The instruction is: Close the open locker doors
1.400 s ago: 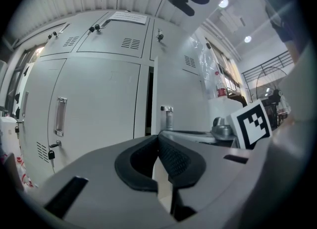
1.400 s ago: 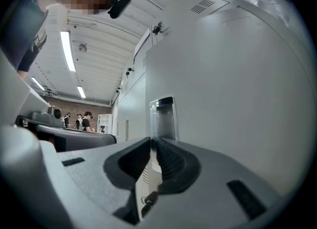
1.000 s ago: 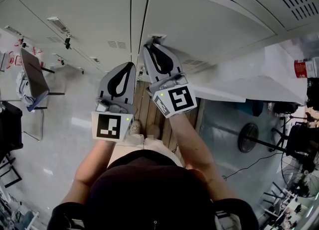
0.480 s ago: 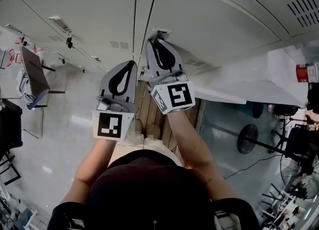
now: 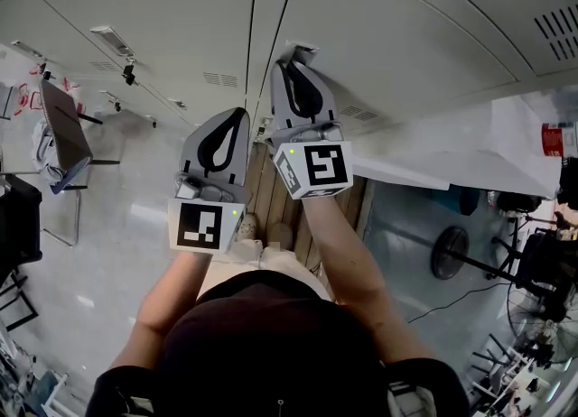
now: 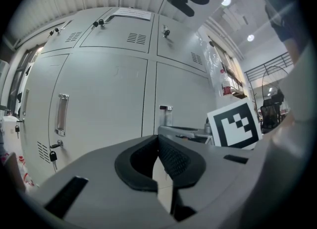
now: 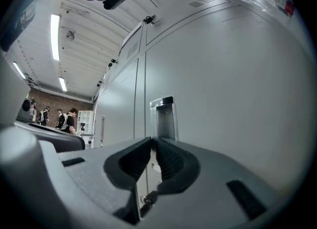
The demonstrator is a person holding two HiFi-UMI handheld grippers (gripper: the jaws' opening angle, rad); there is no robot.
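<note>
Change: the right-hand locker door (image 5: pixel 406 36) stood ajar a second ago, with a dark gap along its top edge. It now lies in line with the doors around it, and the right tongs (image 5: pixel 289 65) have followed it in.
Landmark: the recessed handle (image 5: pixel 299 49) at that door's free edge.
Right tongs: clenched on nothing, with the tips just below the handle. They are at the door face, but actual contact cannot be told. Closed tips make a blunt pusher, and pressing beside the handle, far from the hinge, likely gives the easiest swing.
Left tongs (image 5: pixel 237 115): also clenched and empty. They sit to the left of the handle and further back from the lockers, apparently idle while one hand does the pushing.
Neighbouring door (image 6: pixel 99 99): left of the handle and already shut, with a key (image 6: pixel 53 149) hanging in its lock.
Task state: this door looks home or nearly so. Whether it has latched cannot be seen, so a last firm press by the handle seems sensible.
</note>
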